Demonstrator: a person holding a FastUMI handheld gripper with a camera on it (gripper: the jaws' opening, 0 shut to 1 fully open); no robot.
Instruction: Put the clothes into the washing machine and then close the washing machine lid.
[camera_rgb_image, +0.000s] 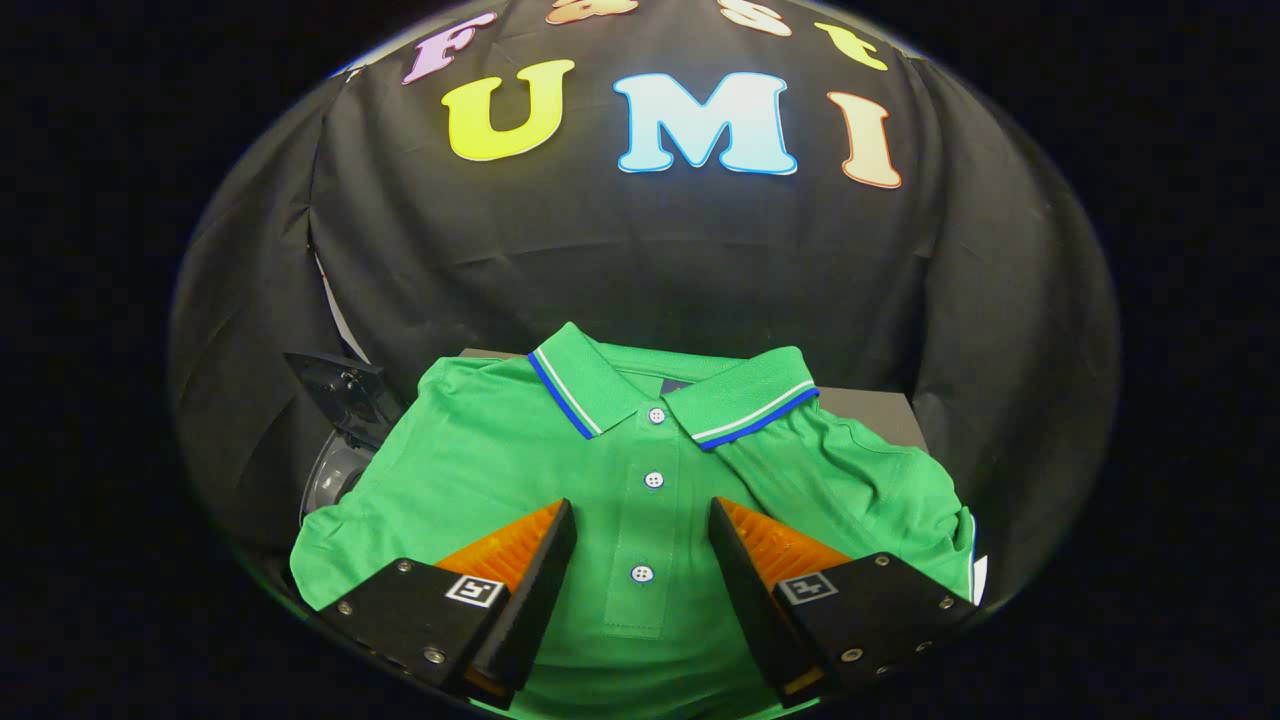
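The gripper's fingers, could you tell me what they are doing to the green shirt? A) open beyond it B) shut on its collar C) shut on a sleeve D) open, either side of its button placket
D: the gripper is open, with the shirt's button placket between its fingers.

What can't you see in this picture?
- Gripper view: the washing machine is mostly hidden behind the green polo shirt; whether its lid is open is unclear.
- The shirt's bottom part is hidden by the open tool and cut off by the edge.
- Whether the fingers touch the shirt can't be told.
- The surface under the shirt is almost all covered.
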